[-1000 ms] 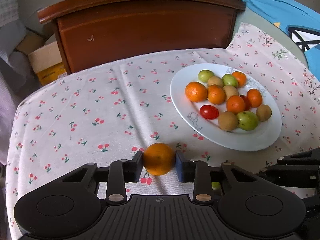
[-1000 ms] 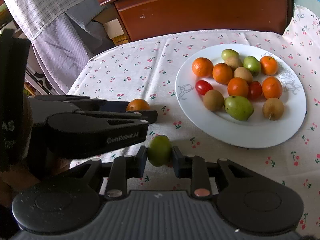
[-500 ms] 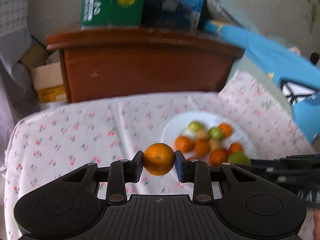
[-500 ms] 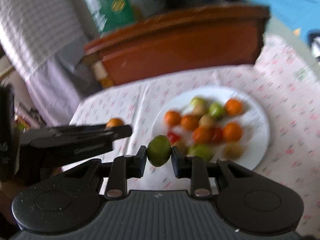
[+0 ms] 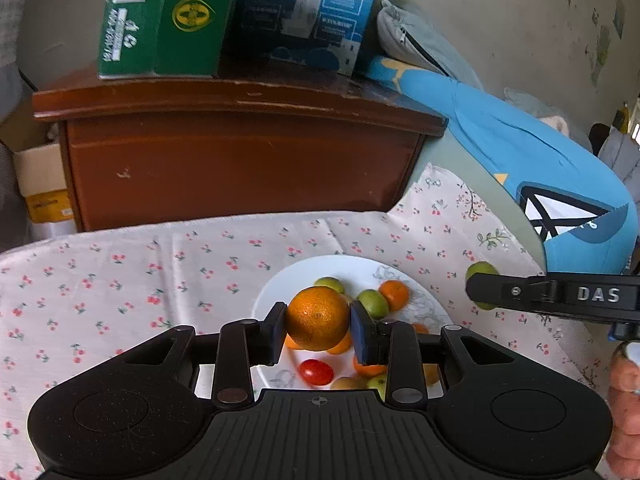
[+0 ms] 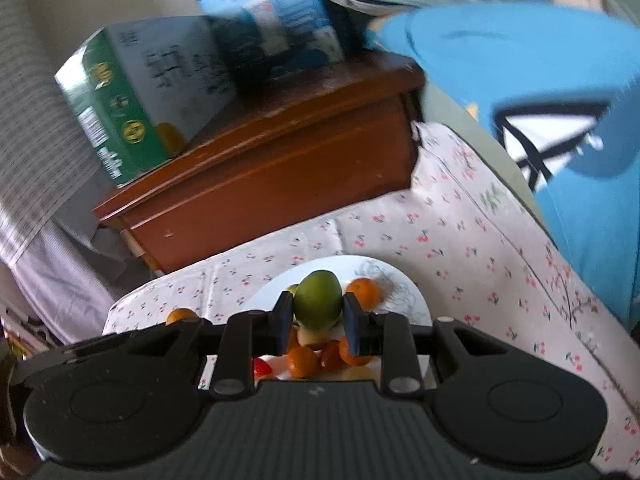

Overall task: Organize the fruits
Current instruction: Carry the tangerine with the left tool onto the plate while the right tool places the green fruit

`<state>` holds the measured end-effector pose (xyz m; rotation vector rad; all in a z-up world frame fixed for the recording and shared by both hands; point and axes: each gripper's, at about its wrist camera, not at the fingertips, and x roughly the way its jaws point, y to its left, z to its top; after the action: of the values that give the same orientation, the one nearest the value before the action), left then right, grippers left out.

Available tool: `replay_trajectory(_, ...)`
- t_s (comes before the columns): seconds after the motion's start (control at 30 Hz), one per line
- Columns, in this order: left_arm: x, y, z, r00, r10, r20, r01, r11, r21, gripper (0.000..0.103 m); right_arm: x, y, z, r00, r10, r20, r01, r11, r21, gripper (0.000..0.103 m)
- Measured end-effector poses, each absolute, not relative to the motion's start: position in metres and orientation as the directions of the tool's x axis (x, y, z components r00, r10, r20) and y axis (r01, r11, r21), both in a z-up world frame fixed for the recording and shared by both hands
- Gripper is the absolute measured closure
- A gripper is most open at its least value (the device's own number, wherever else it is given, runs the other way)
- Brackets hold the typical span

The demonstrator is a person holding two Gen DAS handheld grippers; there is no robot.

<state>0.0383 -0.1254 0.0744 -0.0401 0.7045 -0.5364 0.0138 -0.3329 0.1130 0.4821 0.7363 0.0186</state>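
Note:
My left gripper (image 5: 318, 334) is shut on an orange (image 5: 317, 318) and holds it in the air above the white plate (image 5: 280, 280). The plate holds several oranges, green fruits, brown fruits and a red tomato (image 5: 316, 372). My right gripper (image 6: 316, 322) is shut on a green fruit (image 6: 318, 306) and holds it above the same plate (image 6: 264, 294). In the left wrist view the right gripper (image 5: 480, 290) shows at the right with the green fruit (image 5: 482, 270). In the right wrist view the orange (image 6: 180, 315) and the left gripper show at the lower left.
The table carries a cherry-print cloth (image 5: 120, 280). A brown wooden cabinet (image 5: 240, 152) stands behind it, with a green box (image 5: 160, 16) and a blue box (image 5: 308, 8) on top. A blue plush (image 5: 540, 168) lies to the right. A cardboard box (image 5: 40, 184) stands at the left.
Both grippers have risen from the tablecloth with their fruits and moved over the plate. The views have tilted up, so the cabinet top and boxes now show.

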Motion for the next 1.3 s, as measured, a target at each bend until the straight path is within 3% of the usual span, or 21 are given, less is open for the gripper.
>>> replay_trajectory(0.77,0.043,-0.154,0.043,0.582,-0.471,-0.663,0.459,0.863,-0.21,0.071,0.047,-0.346,0.058,0.692,0.137,-0.709,0.343,0.802,0.49,0.074)
replay_trajectory(0.8,0.043,-0.154,0.045,0.584,-0.471,-0.661,0.457,0.864,-0.211,0.069,0.047,-0.346,0.059,0.695,0.136,-0.706,0.341,0.803,0.49,0.074)
replay_trajectory(0.87,0.041,-0.154,0.048,0.592,-0.466,-0.657,0.454,0.867,-0.206,0.055,0.046,-0.346,0.063,0.705,0.135,-0.697,0.335,0.802,0.495,0.074)
replay_trajectory(0.93,0.039,-0.155,0.053,0.611,-0.446,-0.654,0.444,0.877,-0.184,0.036,0.046,-0.346,0.066,0.712,0.139,-0.689,0.325,0.804,0.498,0.073)
replay_trajectory(1.1,0.033,-0.155,0.063,0.632,-0.418,-0.653,0.445,0.885,-0.136,0.031,0.044,-0.342,0.075,0.719,0.122,-0.684,0.312,0.823,0.474,0.062)
replay_trajectory(1.3,0.021,-0.149,0.075,0.645,-0.375,-0.666,0.421,0.901,-0.1,0.022,0.034,-0.335,0.087,0.713,0.108,-0.693,0.309,0.839,0.448,0.057)
